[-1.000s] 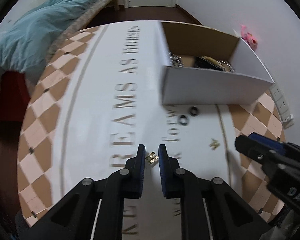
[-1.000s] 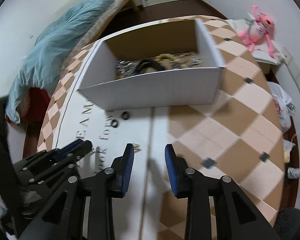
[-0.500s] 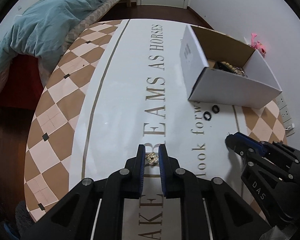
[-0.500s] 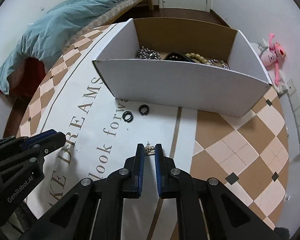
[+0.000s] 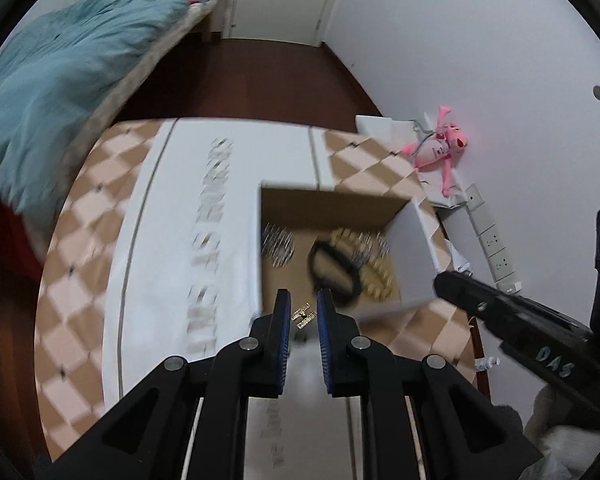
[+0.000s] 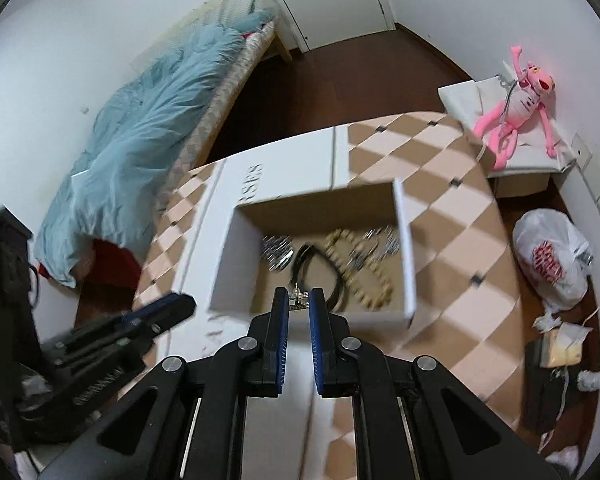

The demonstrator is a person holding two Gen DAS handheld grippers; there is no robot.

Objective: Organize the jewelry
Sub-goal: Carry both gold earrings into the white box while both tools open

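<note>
My left gripper is shut on a small gold earring and holds it above the near left corner of the open white cardboard box. My right gripper is shut on a second small gold earring above the near wall of the same box. Inside lie a black bracelet, a gold bead bracelet and silver chains. The right gripper's tip also shows in the left wrist view, and the left gripper's tip in the right wrist view.
The box stands on a table with a white and tan checked cloth. A bed with a blue quilt is to the left. A pink plush toy and a plastic bag are to the right, beyond the table's edge.
Both grippers have risen from the cloth with their earrings and moved forward over the box. The views are blurred from the motion.
</note>
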